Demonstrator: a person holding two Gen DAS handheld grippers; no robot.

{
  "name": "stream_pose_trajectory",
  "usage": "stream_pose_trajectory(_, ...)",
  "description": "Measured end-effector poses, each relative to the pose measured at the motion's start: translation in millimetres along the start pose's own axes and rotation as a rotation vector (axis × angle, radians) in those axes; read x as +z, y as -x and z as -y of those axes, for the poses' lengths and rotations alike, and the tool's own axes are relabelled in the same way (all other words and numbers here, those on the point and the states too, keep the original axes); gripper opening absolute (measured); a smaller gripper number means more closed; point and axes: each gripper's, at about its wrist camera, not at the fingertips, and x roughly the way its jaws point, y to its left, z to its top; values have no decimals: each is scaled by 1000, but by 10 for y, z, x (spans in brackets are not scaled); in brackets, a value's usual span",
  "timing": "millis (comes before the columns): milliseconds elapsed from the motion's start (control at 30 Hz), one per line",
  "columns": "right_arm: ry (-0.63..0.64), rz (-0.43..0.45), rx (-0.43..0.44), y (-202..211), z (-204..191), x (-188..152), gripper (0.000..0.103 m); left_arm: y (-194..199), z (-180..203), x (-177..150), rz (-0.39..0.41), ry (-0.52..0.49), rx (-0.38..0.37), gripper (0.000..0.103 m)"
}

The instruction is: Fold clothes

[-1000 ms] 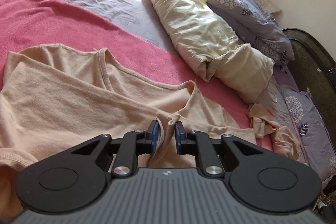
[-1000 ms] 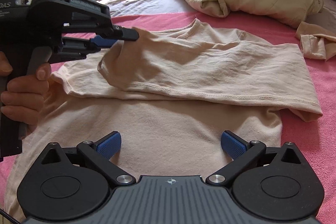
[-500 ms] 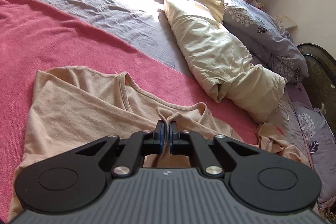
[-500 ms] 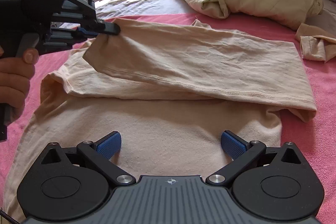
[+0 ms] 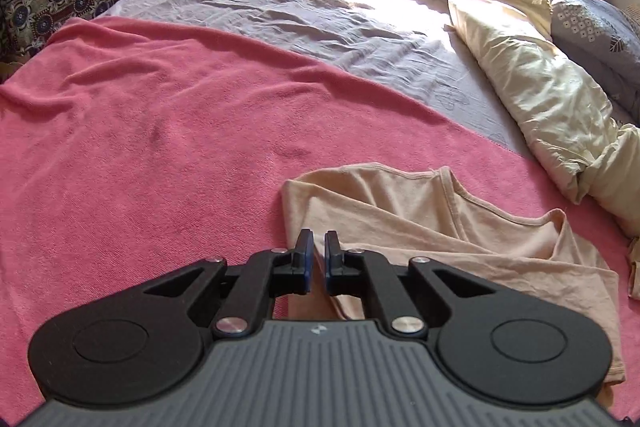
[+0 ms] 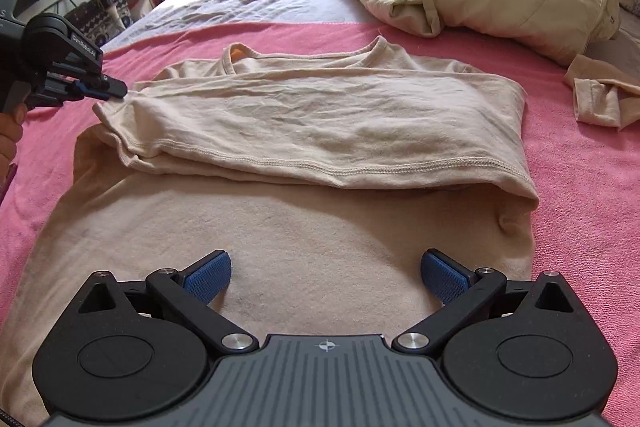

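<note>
Jaws clenched on the shirt's (image 6: 320, 115) corner, the left gripper (image 5: 316, 259) has swung it from twelve toward nine o'clock across the pink blanket (image 5: 140, 147), laying a fold, while the right gripper (image 6: 326, 277) hangs released.

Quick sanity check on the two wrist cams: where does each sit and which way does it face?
Left wrist: on the left tongs, angled down over the pink blanket; tongs shut on a fold of the beige shirt.
Right wrist: on the right tongs, open, low over the shirt; shows the left tongs and a hand.
Shared: shirt, blanket, cream duvet.
</note>
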Motion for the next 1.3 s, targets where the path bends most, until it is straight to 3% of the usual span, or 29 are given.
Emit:
stream_pose_trajectory(100, 14, -5, -4, 0, -11, 2, 103, -39, -106, 82, 0, -19, 100, 3)
stream_pose_trajectory(167, 22, -10, -6, 0, -18, 5, 103, 85, -121, 51, 20, -57, 13, 3)
stream_pose_trajectory(233, 27, -12, -9, -5, -24, 7, 103, 210, -127, 13, 40, -101, -71, 10)
stream_pose_trajectory(300, 30, -14, -16, -15, -37, 10, 103, 351, 96, -189, 70, -295, -79, 26)
stream_pose_trajectory(367, 30, -16, -21, -22, -45, 15, 103, 417, 370, -471, 111, -557, -40, 40)
stream_pose_trajectory(467, 30, -18, -25, -27, -51, 20, 103, 371, 570, -757, 98, -795, -45, 43)
stream_pose_trajectory(567, 31, -17, -24, -27, -43, 17, 103, 292, 604, -820, 64, -870, -13, 44)
stream_pose_trajectory(633, 32, -17, -23, -29, -21, 23, 103, 228, 573, -805, 53, -881, 32, 44)
stream_pose_trajectory(800, 48, -22, -76, 19, 35, 43, 103, 24, 350, -763, 25, -830, 270, 45)
stream_pose_trajectory(900, 8, -28, -130, 124, 192, 78, 101, 70, 125, -672, 15, -736, 318, 44)
stream_pose_trajectory(933, -1, -19, -146, 198, 234, 109, 97, 93, 57, -640, 14, -705, 328, 44)
stream_pose_trajectory(1033, 4, 81, -151, 435, 314, 281, 96, 413, 94, -520, 111, -624, 160, 44)
stream_pose_trajectory(1100, 15, 118, -151, 439, 343, 495, 78, 494, 223, -426, 123, -569, 20, 46)
stream_pose_trajectory(1133, 13, 120, -143, 396, 362, 613, 45, 471, 307, -396, 121, -543, -37, 46)
stream_pose_trajectory(1167, 10, 105, -126, 292, 372, 723, 20, 443, 395, -371, 117, -518, -90, 47)
stream_pose_trajectory(1200, 18, 94, -110, 187, 365, 803, 17, 347, 510, -395, 94, -513, -104, 48)
stream_pose_trajectory(1300, 119, 4, -115, -123, 300, 866, 17, -22, 713, -607, 10, -603, 36, 49)
